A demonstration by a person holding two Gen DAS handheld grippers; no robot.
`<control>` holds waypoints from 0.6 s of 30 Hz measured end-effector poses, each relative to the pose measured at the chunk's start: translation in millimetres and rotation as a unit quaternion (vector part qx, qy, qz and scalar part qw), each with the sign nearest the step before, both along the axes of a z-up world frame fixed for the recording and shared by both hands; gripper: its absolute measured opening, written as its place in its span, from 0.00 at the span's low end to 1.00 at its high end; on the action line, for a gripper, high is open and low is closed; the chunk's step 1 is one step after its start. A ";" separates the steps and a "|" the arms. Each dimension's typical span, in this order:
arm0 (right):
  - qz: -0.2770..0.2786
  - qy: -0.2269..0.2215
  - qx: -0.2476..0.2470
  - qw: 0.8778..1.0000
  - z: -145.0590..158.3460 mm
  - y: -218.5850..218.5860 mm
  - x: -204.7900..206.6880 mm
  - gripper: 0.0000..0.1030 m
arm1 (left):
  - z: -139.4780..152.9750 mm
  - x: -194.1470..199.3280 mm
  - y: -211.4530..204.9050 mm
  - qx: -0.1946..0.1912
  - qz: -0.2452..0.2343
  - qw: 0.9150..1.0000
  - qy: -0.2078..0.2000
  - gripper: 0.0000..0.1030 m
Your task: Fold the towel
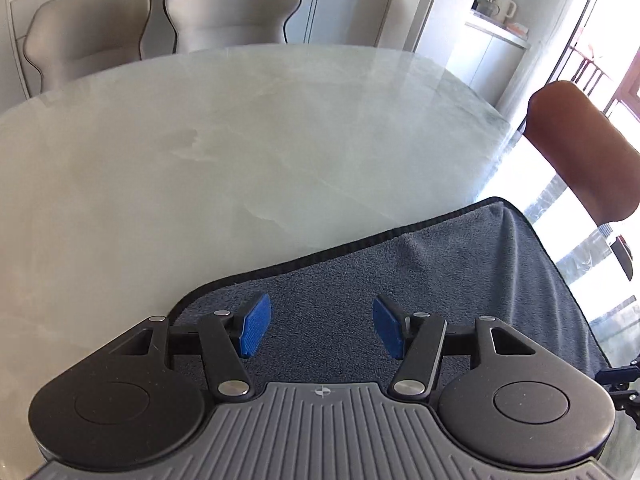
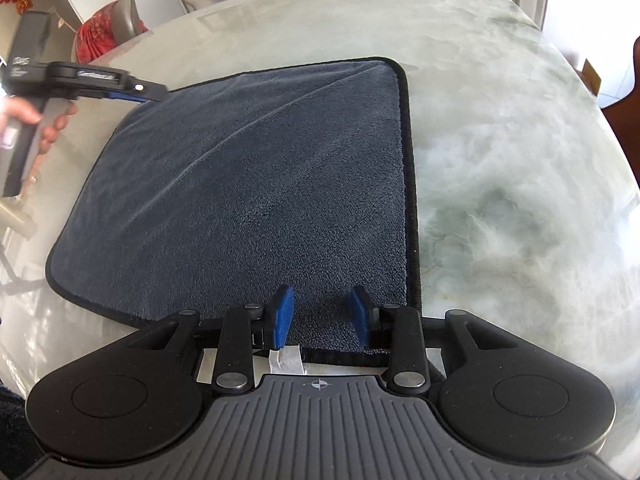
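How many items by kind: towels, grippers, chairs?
Dark grey plush towel with black trim: 1
Black two-finger grippers with blue pads: 2, left gripper, right gripper
Grey upholstered chairs: 2
Total: 5

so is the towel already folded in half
No, the towel lies spread flat in a single layer on the table, with only a diagonal crease.

grey towel (image 2: pixel 248 184), black trim, marbled table (image 2: pixel 500 160)

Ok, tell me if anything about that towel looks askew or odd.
Nothing serious. The grey towel lies spread on the marble table, with one diagonal crease across it. A white tag sticks out at its near edge.
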State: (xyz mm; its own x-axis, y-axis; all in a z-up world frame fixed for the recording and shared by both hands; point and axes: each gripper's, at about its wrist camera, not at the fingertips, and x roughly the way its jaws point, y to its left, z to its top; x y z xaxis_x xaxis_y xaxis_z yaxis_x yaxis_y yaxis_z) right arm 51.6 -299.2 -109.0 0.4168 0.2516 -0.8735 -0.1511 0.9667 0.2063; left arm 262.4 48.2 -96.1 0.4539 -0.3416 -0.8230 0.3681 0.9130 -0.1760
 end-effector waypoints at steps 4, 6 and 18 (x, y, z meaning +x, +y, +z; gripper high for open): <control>-0.016 0.002 0.002 1.000 -0.6 -3.6 -6.7 0.32 | -10.4 3.7 4.4 0.017 0.001 1.000 0.004 0.59; -0.019 0.001 0.000 1.000 -1.0 -4.4 -9.0 0.31 | -11.6 4.6 7.7 0.017 -0.007 1.000 0.006 0.58; -0.049 0.007 -0.008 0.999 -2.4 -17.6 -24.1 0.30 | -14.0 4.2 17.1 0.052 0.009 0.998 -0.014 0.58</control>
